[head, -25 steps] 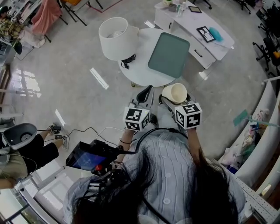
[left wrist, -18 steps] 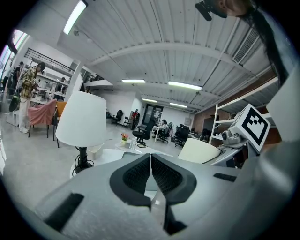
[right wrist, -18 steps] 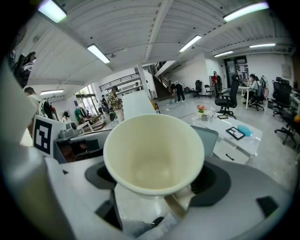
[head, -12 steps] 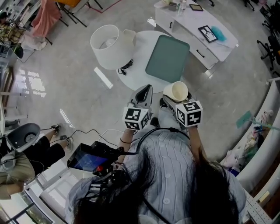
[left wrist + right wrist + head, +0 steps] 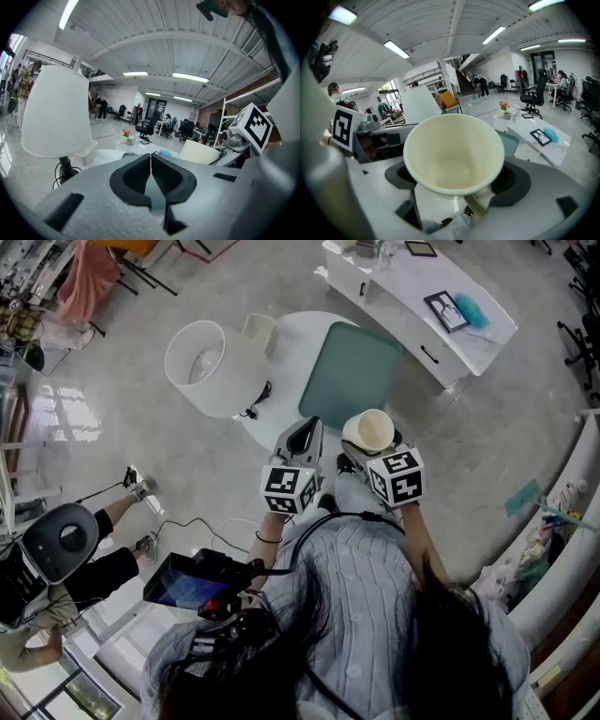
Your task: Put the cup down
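Where the head view starts at the left, a white cone-shaped table lamp (image 5: 197,367) stands at the left edge of a round white table (image 5: 305,329). Its black cord is coiled by the base. A small open white box (image 5: 257,330) sits just beside the lamp. To the right, a dark green rectangular tray with rounded corners (image 5: 352,371) lies flat on the table.

Near the table's closer edge, the left gripper (image 5: 150,157) points toward the lamp. Its dark ribbed pads are pressed together with nothing between them.

Just to its right, the right gripper (image 5: 366,448) has its jaws spread round a cream, smooth-walled cup (image 5: 453,154) and clamped on its sides. The empty cup is held up off any surface, mouth up. From above it shows beside the tray's near right corner, at the table's rim.

Farther right, well apart from the table, a long white desk (image 5: 394,287) carries a few small items.
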The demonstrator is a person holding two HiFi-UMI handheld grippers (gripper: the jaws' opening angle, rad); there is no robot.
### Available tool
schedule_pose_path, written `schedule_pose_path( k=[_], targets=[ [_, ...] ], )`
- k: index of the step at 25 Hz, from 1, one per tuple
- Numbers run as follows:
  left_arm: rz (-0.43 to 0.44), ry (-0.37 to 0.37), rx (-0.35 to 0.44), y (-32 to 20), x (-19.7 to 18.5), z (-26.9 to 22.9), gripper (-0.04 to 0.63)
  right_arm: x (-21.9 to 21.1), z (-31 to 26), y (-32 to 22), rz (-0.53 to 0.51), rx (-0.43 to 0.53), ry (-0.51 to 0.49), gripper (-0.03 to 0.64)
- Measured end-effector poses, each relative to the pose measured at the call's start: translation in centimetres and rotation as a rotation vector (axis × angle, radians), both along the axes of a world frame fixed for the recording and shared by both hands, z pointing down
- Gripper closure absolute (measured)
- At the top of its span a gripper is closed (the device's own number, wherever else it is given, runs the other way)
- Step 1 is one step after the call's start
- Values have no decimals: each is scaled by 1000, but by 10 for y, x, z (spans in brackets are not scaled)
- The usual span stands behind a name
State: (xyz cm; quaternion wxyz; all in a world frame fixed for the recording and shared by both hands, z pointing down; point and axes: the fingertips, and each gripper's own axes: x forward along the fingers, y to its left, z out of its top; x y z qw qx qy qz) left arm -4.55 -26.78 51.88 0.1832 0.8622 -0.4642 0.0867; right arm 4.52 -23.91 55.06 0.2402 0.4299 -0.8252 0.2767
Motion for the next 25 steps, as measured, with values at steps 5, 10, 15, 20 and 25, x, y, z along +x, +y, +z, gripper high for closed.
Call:
schedule_pose_path(
  k=[5, 10, 15, 20, 25],
  targets=[
    [-32, -17, -20, -29, 4, 10, 577, 2, 17, -35, -47, -23, 8, 215],
    [-51, -36, -37, -44, 3, 18, 577, 2, 35, -66, -87, -38, 31, 215],
    [-75, -51, -71, -58, 2, 34, 577, -1, 65, -99, -143, -54, 65, 215],
    [-96, -67, -112, -67, -2, 51, 577, -9, 105, -120, -205, -86, 115, 215],
    [-110, -79, -134, -79, -3, 61, 577, -15, 135, -139, -253, -84, 182, 215]
  ],
)
